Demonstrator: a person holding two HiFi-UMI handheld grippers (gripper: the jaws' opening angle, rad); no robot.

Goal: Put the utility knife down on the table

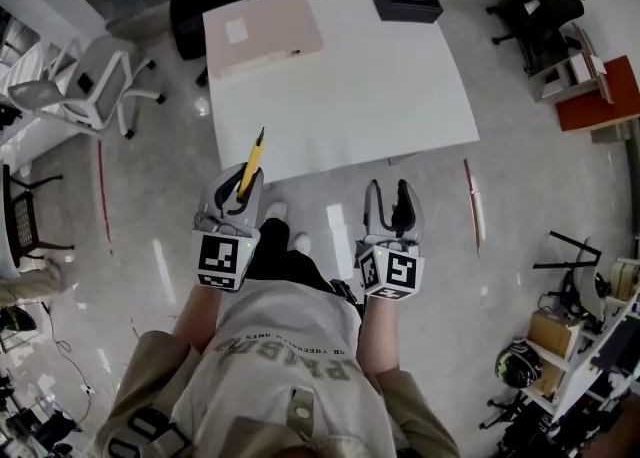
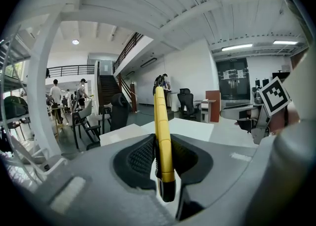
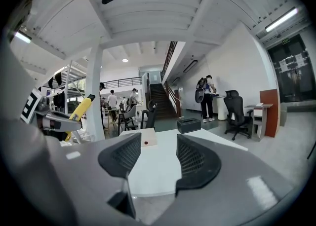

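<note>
Holding the utility knife clamped by its lower end in my left gripper, I have it sticking up and forward toward the near left corner of the table, not yet touching it. I judge the low grip leaves its length free to be laid flat on the white top. My right gripper hangs beside it on the right, jaws apart with nothing between them, out of the way. A beige box and a black box sit at the far side, so I'd use the near part.
</note>
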